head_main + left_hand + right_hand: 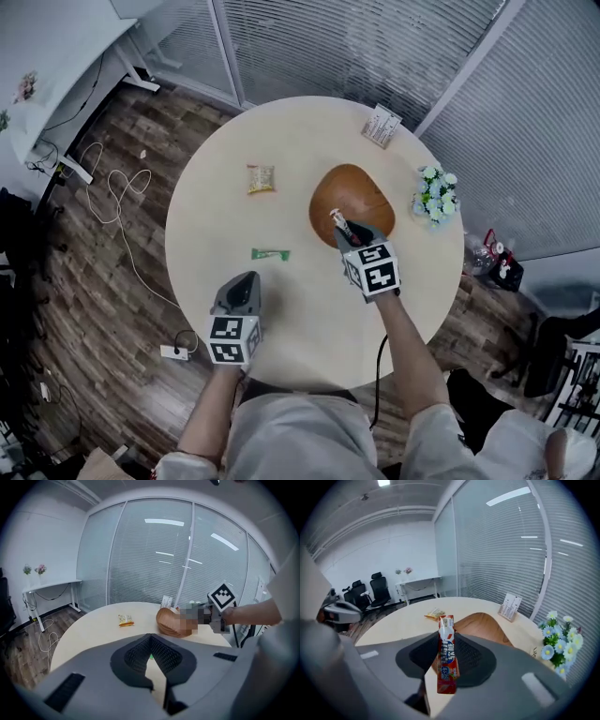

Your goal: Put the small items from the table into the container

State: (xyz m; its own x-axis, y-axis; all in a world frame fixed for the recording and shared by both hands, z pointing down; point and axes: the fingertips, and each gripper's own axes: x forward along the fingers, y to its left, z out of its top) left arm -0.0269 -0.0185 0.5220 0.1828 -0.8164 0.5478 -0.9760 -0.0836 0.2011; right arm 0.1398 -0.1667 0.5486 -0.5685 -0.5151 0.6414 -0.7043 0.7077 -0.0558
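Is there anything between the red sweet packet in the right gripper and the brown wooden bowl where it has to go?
Nothing visible does. The right gripper holds the red sweet packet at the near rim of the brown wooden bowl, whose top is open. The white and blue flowers stand aside.

**Legible text:** no word or number can be read in full.

- Red stick packet [447,653], held in the right tongs [345,230]: white and blue Chinese characters, too blurred to read.
- Right marker cube [373,269] and left marker cube [232,339], the latter on the left tongs [246,281]: black-and-white square code patterns.
- Card stand [382,126], at 1 o'clock on the desk [309,337]: print too small to read.
- Yellow packet [261,179], at 11 o'clock: print too small to read.
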